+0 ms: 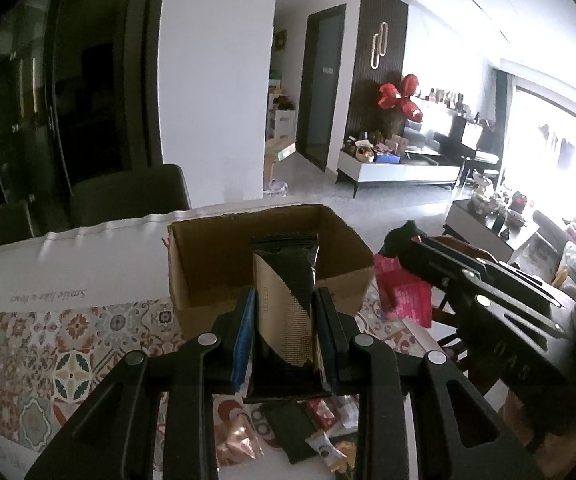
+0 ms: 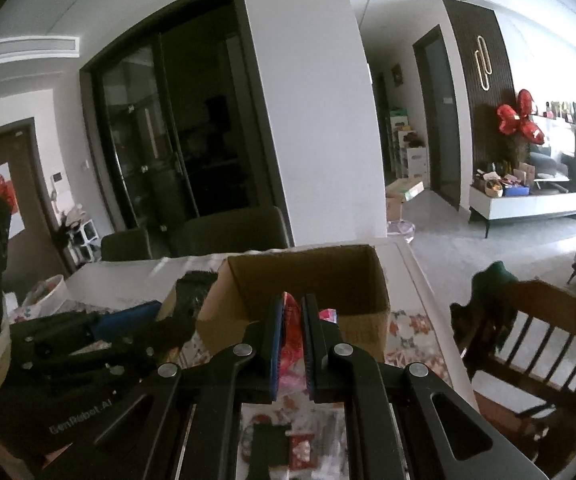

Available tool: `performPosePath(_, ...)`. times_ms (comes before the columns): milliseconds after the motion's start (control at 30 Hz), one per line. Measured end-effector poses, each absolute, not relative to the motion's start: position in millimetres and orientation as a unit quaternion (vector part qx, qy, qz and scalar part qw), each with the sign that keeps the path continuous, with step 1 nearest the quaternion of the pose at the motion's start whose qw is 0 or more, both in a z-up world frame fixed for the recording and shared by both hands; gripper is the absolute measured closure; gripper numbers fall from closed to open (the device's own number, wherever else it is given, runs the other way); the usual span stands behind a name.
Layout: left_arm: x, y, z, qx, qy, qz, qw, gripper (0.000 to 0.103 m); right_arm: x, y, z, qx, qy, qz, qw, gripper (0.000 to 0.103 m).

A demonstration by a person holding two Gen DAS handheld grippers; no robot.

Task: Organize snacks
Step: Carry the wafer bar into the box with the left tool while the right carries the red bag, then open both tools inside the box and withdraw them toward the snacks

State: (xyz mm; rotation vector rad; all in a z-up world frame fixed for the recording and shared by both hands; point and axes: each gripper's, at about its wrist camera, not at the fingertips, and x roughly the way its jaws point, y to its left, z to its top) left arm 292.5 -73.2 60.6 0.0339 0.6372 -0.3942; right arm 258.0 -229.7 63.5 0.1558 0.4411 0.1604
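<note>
On the far left of the left wrist view, the patterned tablecloth (image 1: 67, 344) covered the table, its tiles in orange, green and white, with a white border strip along the far edge. Dark chair backs (image 1: 127, 196) stood behind that edge. Moving in, the left gripper (image 1: 285, 320) was clamped on a black-and-tan snack packet (image 1: 288, 280), the pads pressing both its sides and the packet standing upright between them, its crimped top edge up. Right behind it sat the open cardboard box (image 1: 207, 252), flaps up, its inside looking bare from this angle. Down below the gripper, loose snacks (image 1: 316, 432) lay scattered on the cloth: a copper foil pouch, a dark flat packet, small red and white wrappers. Over to the right, the right gripper (image 1: 398, 240) came in from the side, pinching a pink-red snack bag (image 1: 408, 300) that hung beside the box's right corner.

In the right wrist view, the left gripper (image 2: 175, 312) showed low on the left with its dark packet near the box's left wall. The cardboard box (image 2: 308, 276) sat dead ahead. The right gripper (image 2: 292, 320) was pressed tight on the thin pink-red snack bag (image 2: 290, 344), just in front of the box's near wall. Furthest right stood a wooden chair (image 2: 528, 340).
</note>
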Motion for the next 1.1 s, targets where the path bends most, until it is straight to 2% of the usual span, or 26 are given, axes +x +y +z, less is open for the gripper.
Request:
performPosePath(333,352,-78,58,0.009,0.340,-0.185,0.922,0.073,325,-232,73,0.085,0.237,0.092,0.963,0.093)
performPosePath(600,410,-86,40,0.004,0.380,-0.177,0.908,0.073,381,-237,60,0.077,0.280,0.087,0.953,0.092)
performPosePath(700,425,-88,33,0.004,0.395,-0.174,0.902,0.060,396,-240,49,0.078,0.298,0.078,0.948,0.092)
performPosePath(733,429,-89,30,0.004,0.399,-0.172,0.901,0.050,399,-241,45,0.078,0.301,0.075,0.947,0.092)
performPosePath(767,431,-89,30,0.004,0.401,-0.169,0.900,0.045,401,-242,41,0.078,0.305,0.072,0.947,0.092)
performPosePath(800,432,-87,29,0.002,0.401,-0.164,0.901,0.045,404,-243,37,0.078,0.310,0.067,0.945,0.090)
performPosePath(833,432,-85,29,0.002,0.399,-0.161,0.903,0.045,406,-244,34,0.079,0.316,0.065,0.943,0.087)
performPosePath(900,427,-80,29,0.003,0.394,-0.153,0.906,0.039,409,-247,29,0.084,0.327,0.058,0.940,0.060)
performPosePath(967,417,-74,30,0.005,0.384,-0.142,0.912,0.030,405,-249,28,0.086,0.325,0.053,0.940,0.051)
performPosePath(1100,401,-67,35,0.008,0.376,-0.139,0.916,0.022,388,-243,30,0.064,0.319,0.033,0.945,0.027)
